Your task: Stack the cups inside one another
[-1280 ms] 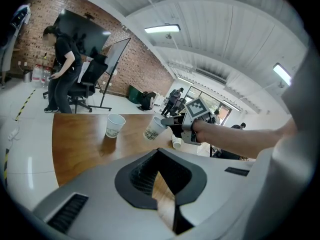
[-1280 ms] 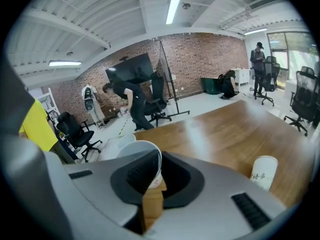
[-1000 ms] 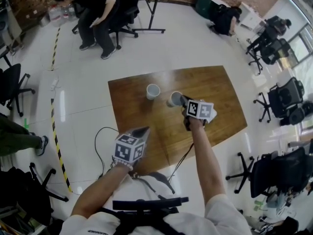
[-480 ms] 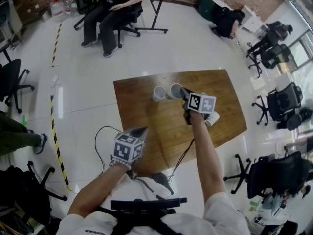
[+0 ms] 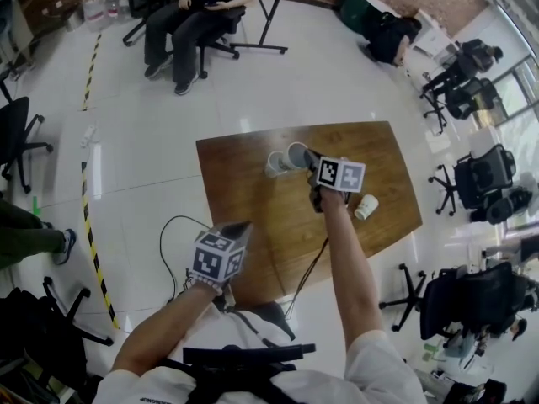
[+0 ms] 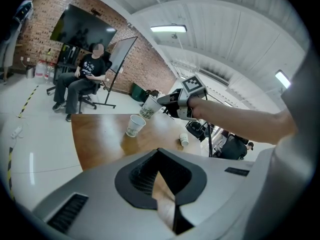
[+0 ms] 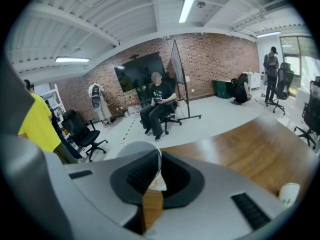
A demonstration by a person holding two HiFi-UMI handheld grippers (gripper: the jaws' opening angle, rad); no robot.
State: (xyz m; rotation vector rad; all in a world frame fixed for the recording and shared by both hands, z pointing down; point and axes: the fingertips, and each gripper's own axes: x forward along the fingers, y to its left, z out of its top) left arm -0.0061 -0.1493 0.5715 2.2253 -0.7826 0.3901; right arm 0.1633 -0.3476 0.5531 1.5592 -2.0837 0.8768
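A white paper cup (image 5: 275, 164) (image 6: 135, 125) stands upright near the far edge of the wooden table (image 5: 253, 217). My right gripper (image 5: 310, 160) (image 7: 152, 175) is shut on the rim of a second paper cup (image 5: 296, 154) (image 6: 150, 106) (image 7: 134, 151). It holds that cup tilted just above and to the right of the standing one. A third cup (image 5: 365, 206) (image 6: 183, 139) (image 7: 288, 193) lies on its side at the table's right. My left gripper (image 5: 240, 225) (image 6: 160, 156) hangs over the near left of the table, jaws together with nothing in them.
A black cable (image 5: 307, 276) trails off the table's near edge. A person sits on a chair (image 5: 194, 7) beyond the table. Office chairs (image 5: 484, 175) stand to the right, and yellow-black tape (image 5: 94, 251) runs along the floor on the left.
My right gripper has carried its cup leftward, from well apart to right beside the standing cup. The left gripper has shifted a little.
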